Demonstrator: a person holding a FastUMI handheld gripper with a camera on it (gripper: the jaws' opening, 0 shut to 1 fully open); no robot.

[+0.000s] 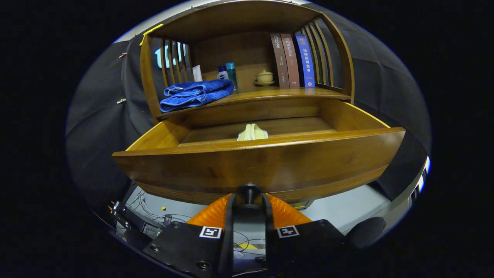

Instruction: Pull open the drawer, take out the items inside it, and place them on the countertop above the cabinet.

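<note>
The tongs [249, 200] are squeezed on the small round knob [249, 190] of the wooden drawer [262, 162]. The drawer is pulled open, with a pale folded cloth [252, 132] lying inside. A blue towel [196, 94] lies on the surface [270, 94] above.

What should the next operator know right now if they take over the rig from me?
Claw: its fingers sit either side of the drawer knob, closed around its stem; a firm pinch cannot be confirmed.
Drawer: pulled well out of the wooden cabinet.
Inside: one pale folded cloth-like item near the drawer's front wall, untouched.
Countertop above: holds a blue towel, bottles, a lidded cup and books.
Done: drawer opened.
Left: release the knob, lift the pale item out, set it on the countertop.
</note>
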